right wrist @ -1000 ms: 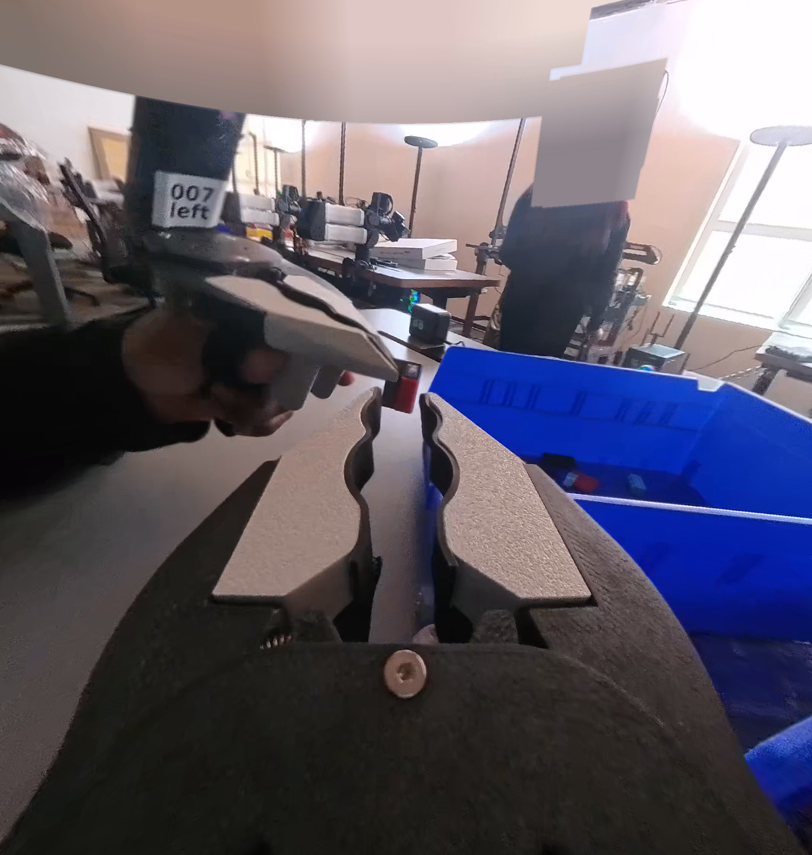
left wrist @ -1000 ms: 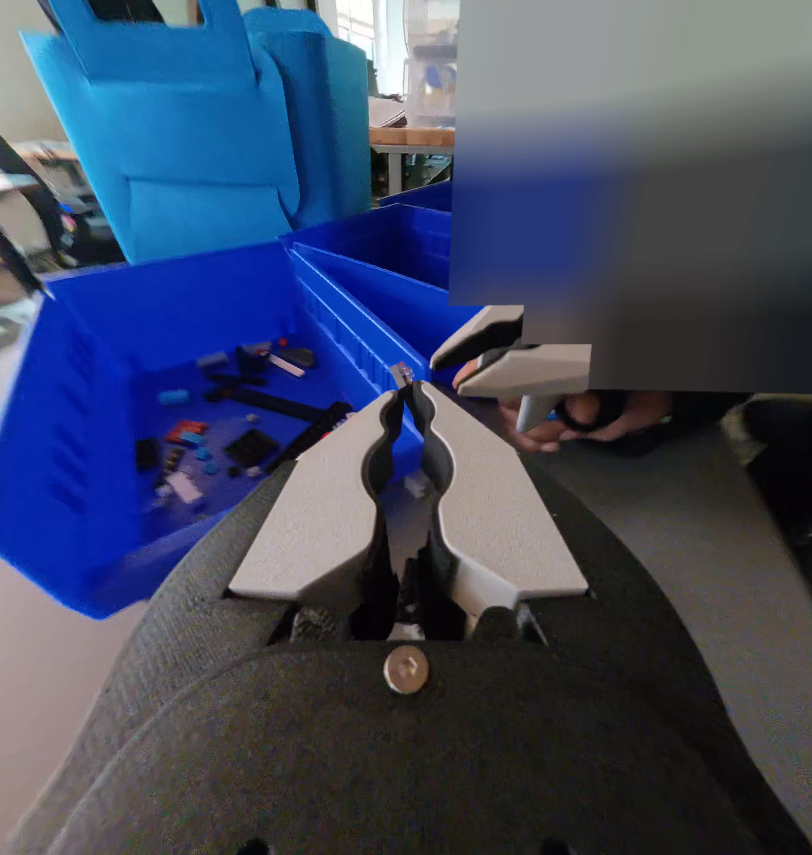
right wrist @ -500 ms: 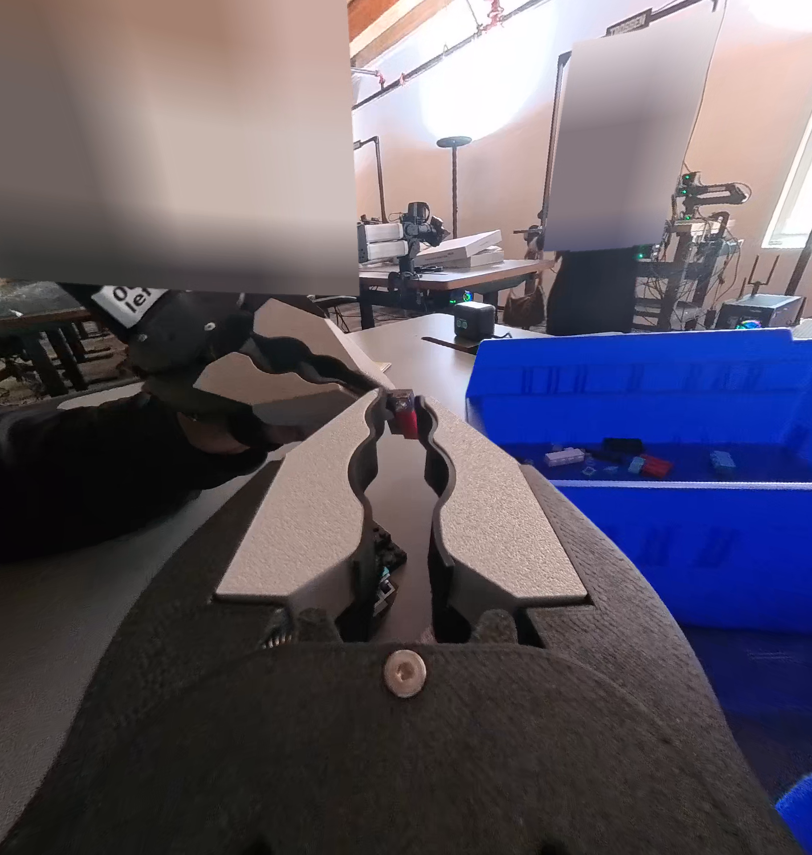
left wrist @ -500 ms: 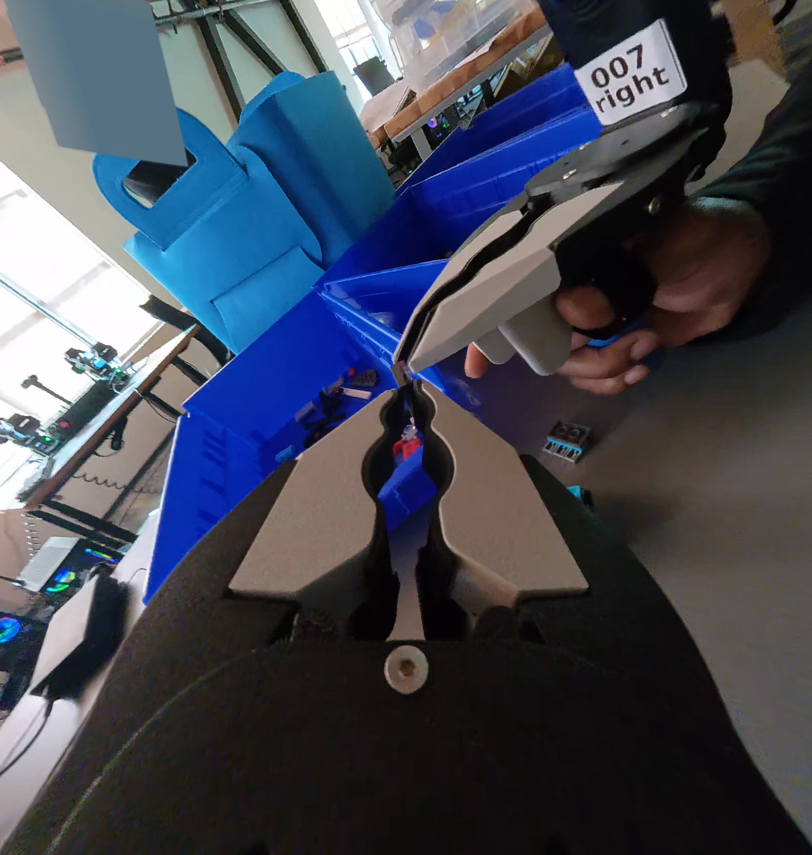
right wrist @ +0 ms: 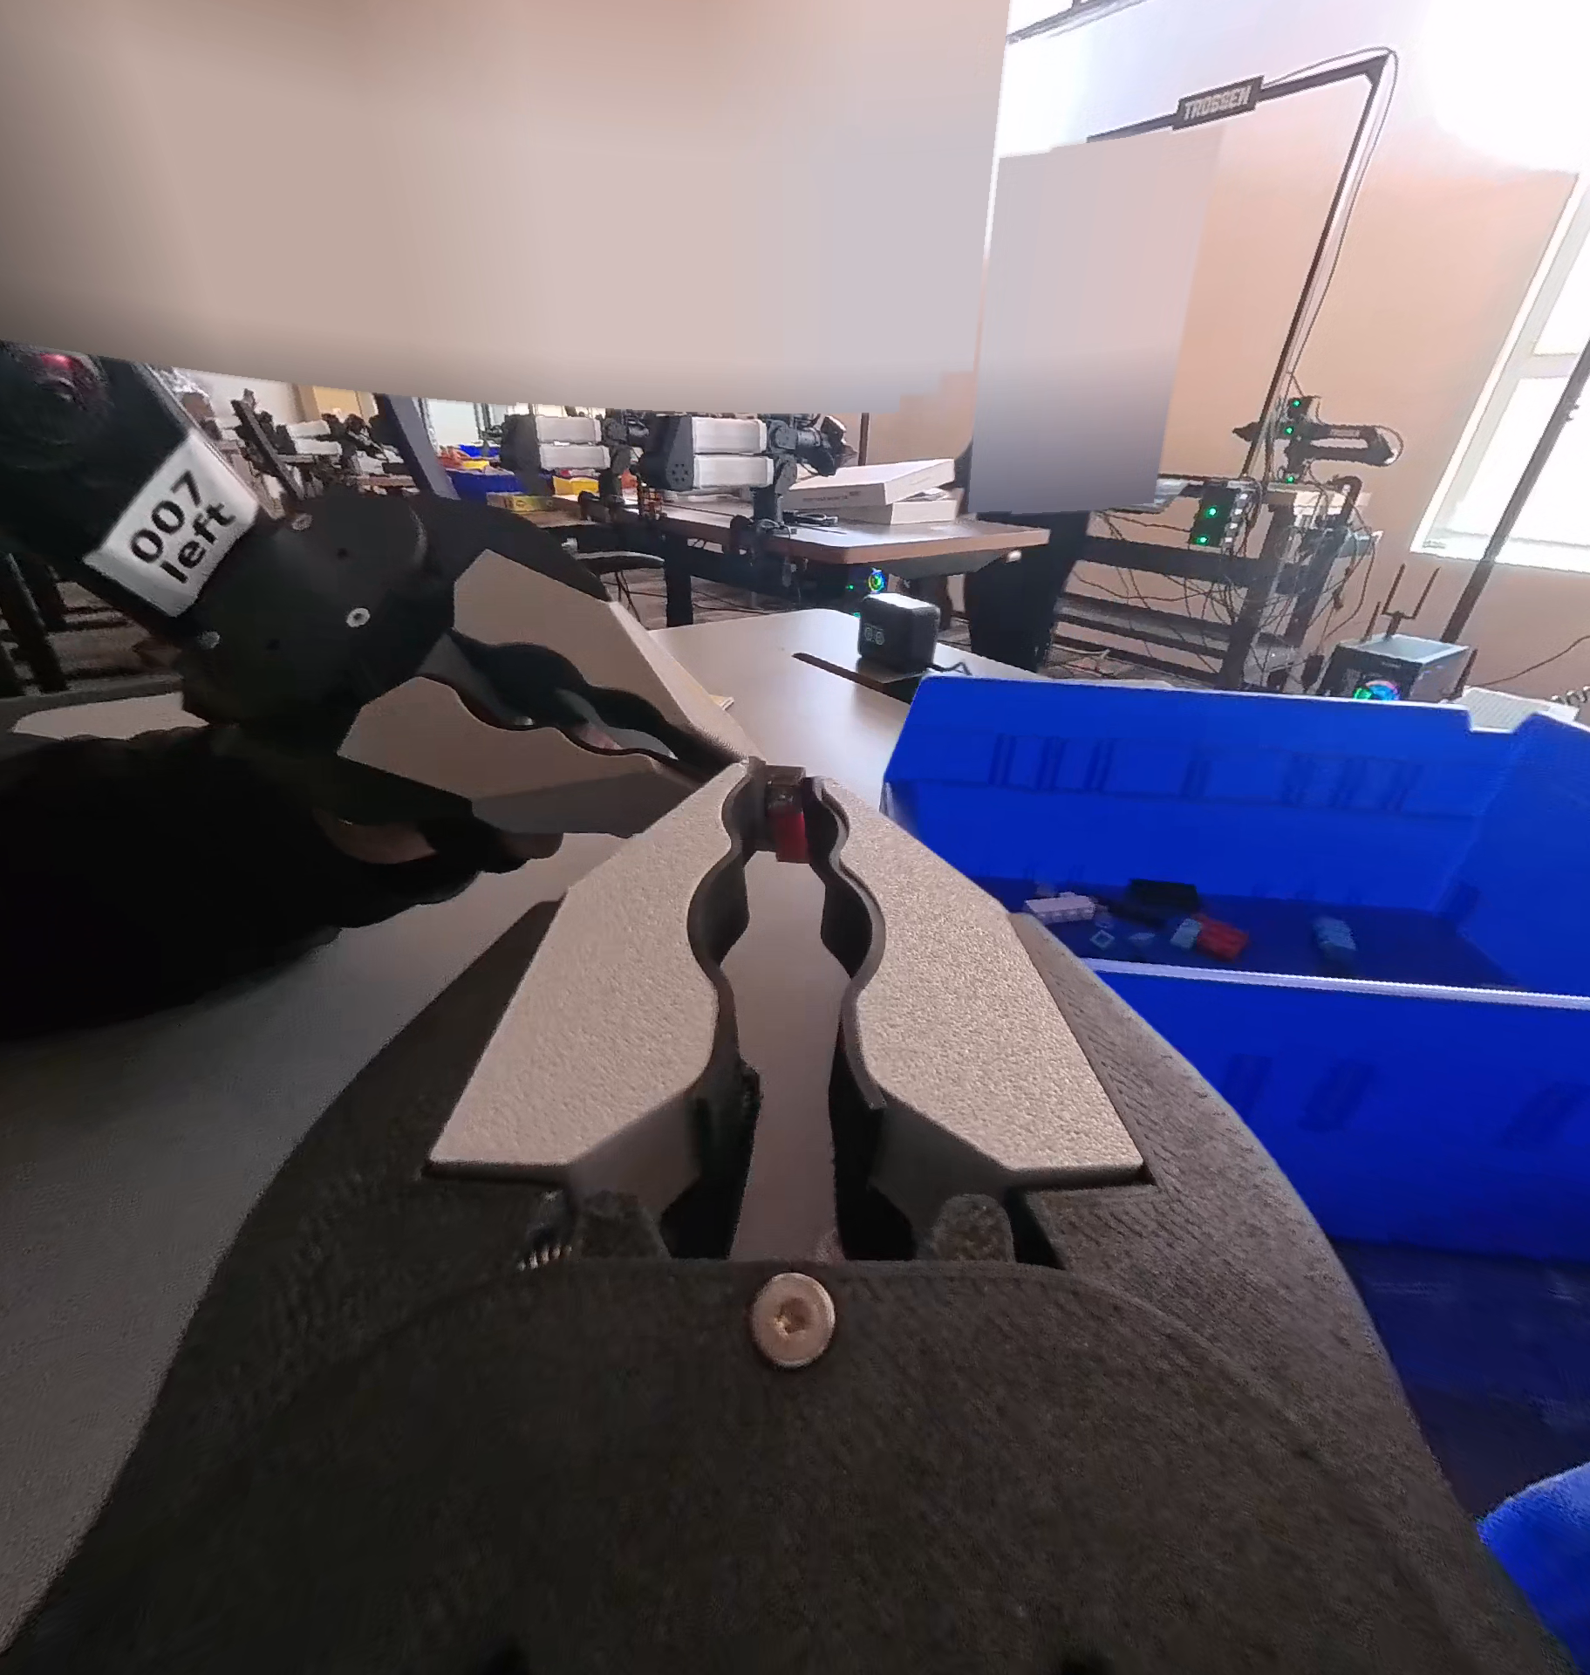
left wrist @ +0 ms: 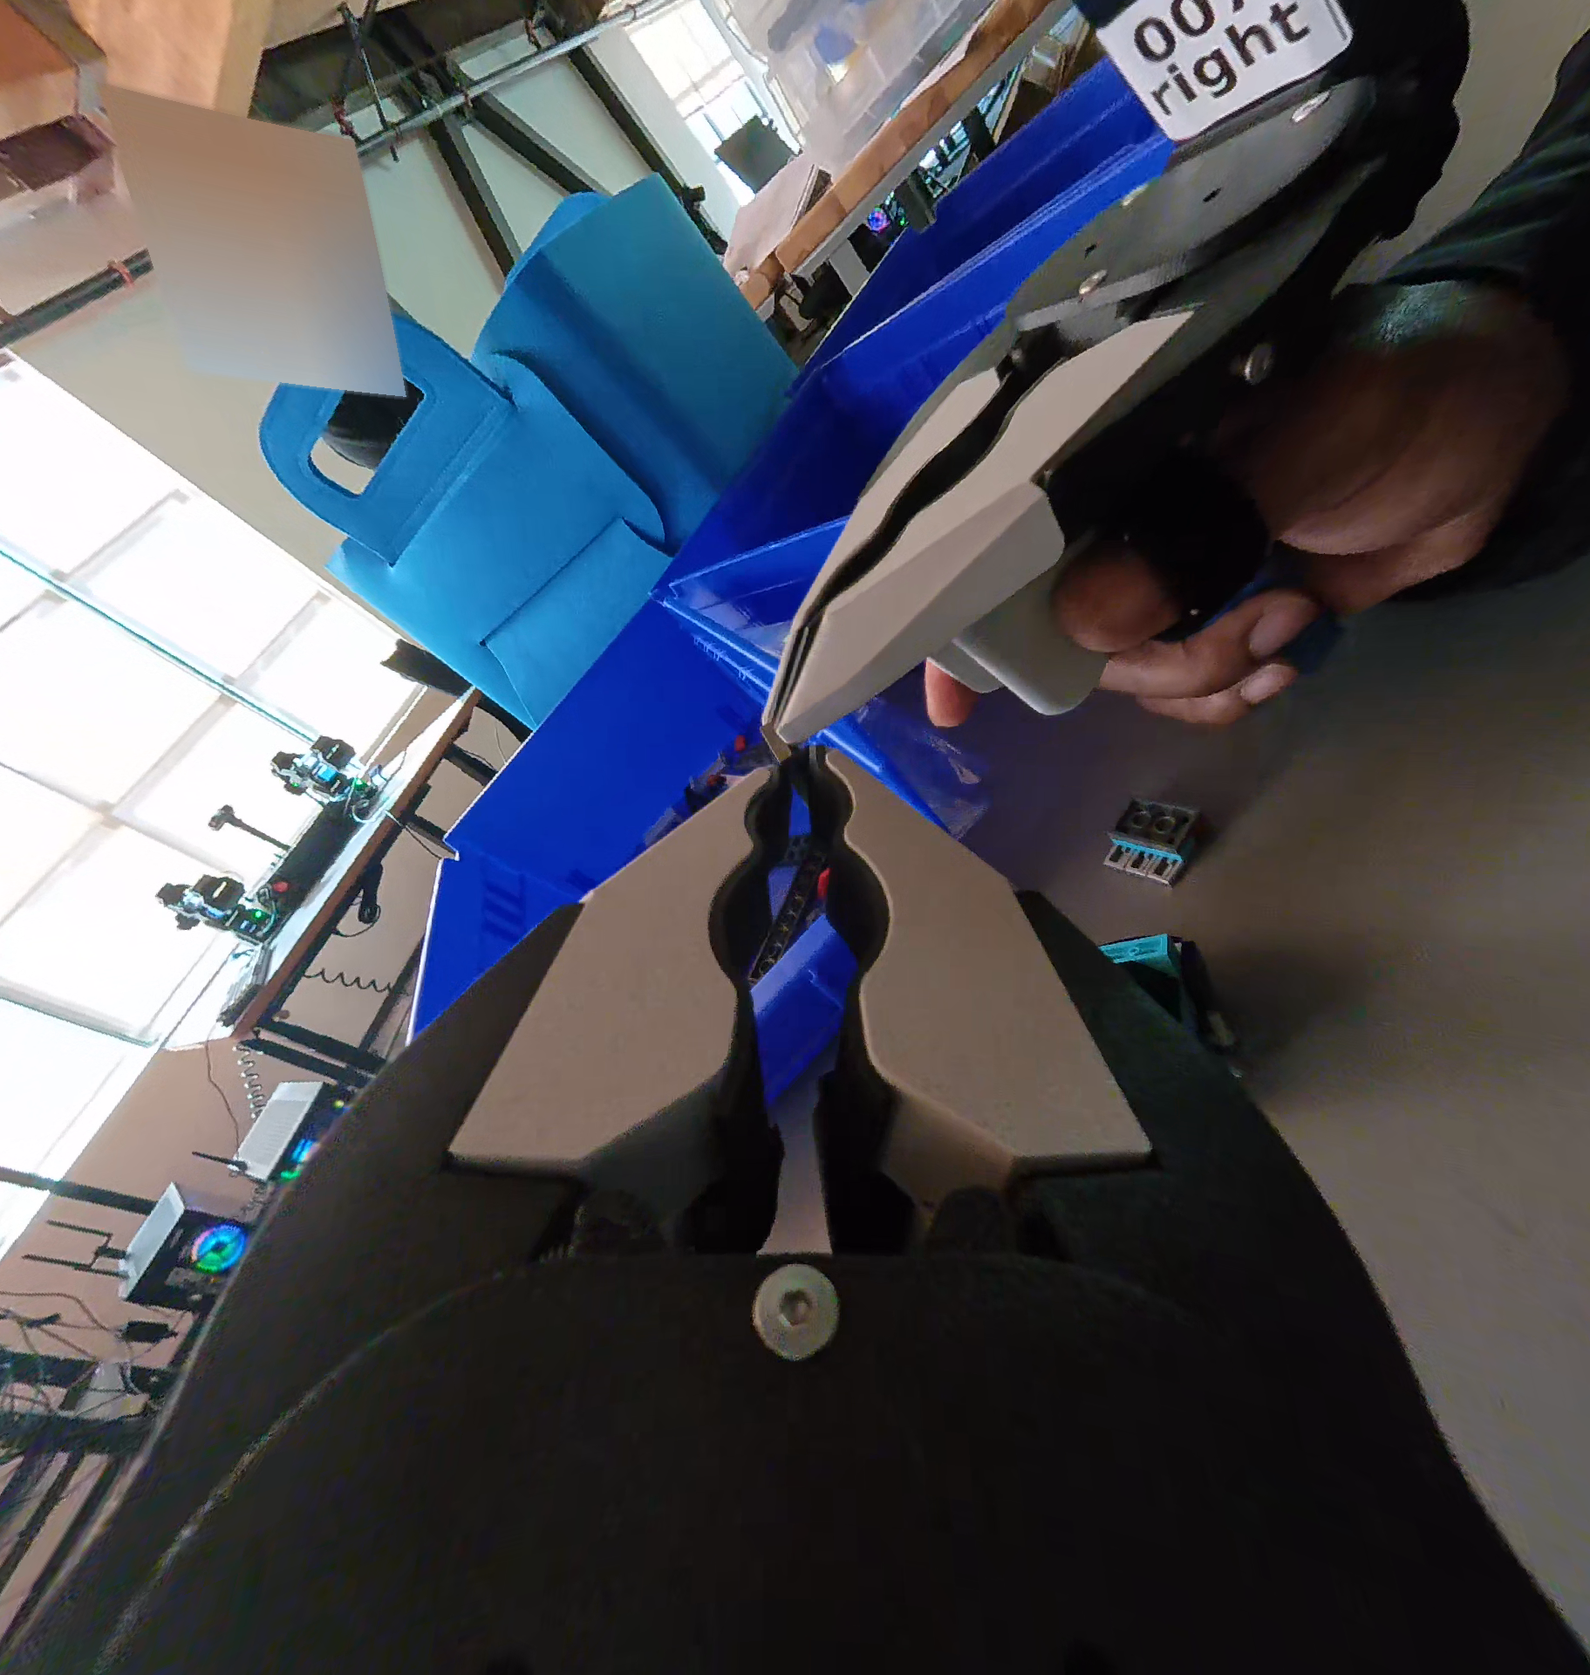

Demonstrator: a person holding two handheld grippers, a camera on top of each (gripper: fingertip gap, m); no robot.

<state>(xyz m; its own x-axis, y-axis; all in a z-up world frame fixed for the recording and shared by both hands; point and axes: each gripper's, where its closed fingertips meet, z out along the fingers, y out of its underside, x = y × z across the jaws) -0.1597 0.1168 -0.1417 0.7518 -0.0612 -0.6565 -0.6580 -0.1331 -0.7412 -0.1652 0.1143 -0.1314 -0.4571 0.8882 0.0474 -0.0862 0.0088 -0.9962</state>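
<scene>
Fingertips of the left gripper (left wrist: pixel 798 770) are pinched together on a thin dark strip with a row of holes (left wrist: pixel 795 893), which runs back down the gap between the two grey fingers. A speck of red shows beside the strip, too small to identify. The right gripper (right wrist: pixel 784 798) is clamped on a small red block (right wrist: pixel 787 827) with a darker piece on its top end, held right at its tips. The two grippers meet tip to tip above the grey table (left wrist: pixel 1452 1042); whether the held pieces touch each other cannot be told. A hand (left wrist: pixel 1371 508) grips the right tool's handle, and a dark sleeve (right wrist: pixel 138 861) lies behind the left one.

On the table just beyond, a small grey and teal block (left wrist: pixel 1152 843) sits alone. Past the tips stands a blue bin (right wrist: pixel 1316 1069) with small bricks scattered on its floor (right wrist: pixel 1162 924). Farther off are a light blue folded crate (left wrist: pixel 537 480), desks with equipment and cables (right wrist: pixel 863 508), and bright windows (left wrist: pixel 93 680).
</scene>
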